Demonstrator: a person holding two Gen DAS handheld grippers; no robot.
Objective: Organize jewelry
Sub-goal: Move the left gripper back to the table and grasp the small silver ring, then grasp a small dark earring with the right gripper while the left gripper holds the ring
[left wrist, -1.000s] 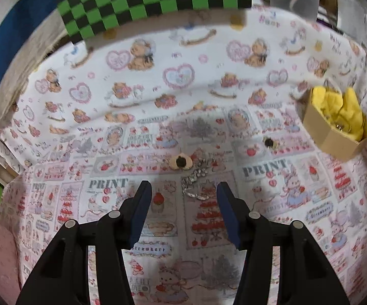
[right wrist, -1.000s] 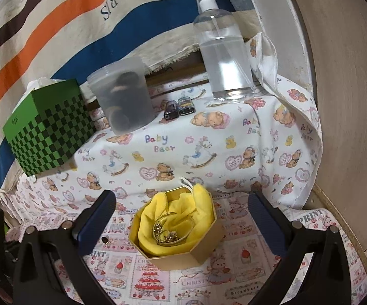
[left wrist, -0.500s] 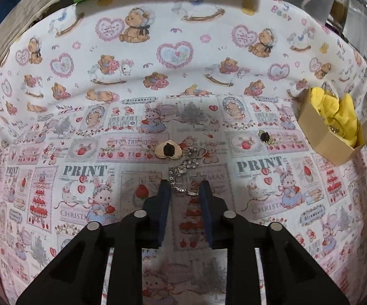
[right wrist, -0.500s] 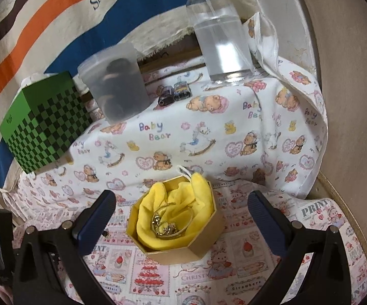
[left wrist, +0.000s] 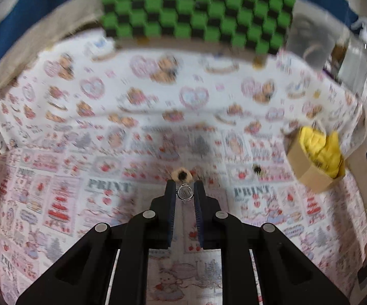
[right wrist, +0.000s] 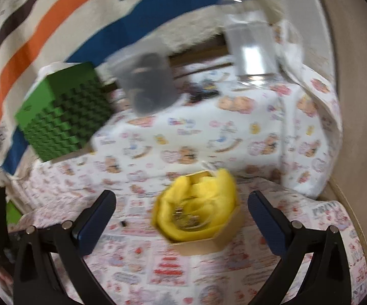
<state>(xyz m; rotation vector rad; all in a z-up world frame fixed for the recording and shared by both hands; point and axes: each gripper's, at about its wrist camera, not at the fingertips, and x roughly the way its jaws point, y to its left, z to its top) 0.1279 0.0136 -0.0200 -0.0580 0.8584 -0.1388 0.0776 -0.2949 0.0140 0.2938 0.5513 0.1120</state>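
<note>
the left gripper [left wrist: 185, 190] was closing on one silver chain [left wrist: 185, 193], pinched between its tips. two small pieces – a tan one [left wrist: 181, 174] and a dark one [left wrist: 256, 169] – lay on the cloth [left wrist: 132, 132]. the right gripper [right wrist: 181, 211] gaped wide, empty, before one box [right wrist: 209, 241].

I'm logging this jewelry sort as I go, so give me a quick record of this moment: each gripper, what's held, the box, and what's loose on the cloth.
left gripper: closing on a silver chain piece, pinched at the fingertips
right gripper: open, empty
hexagonal box: yellow cloth lining, jewelry inside, between the right fingers in view
loose on printed cloth: tan and black piece, small dark piece
</note>
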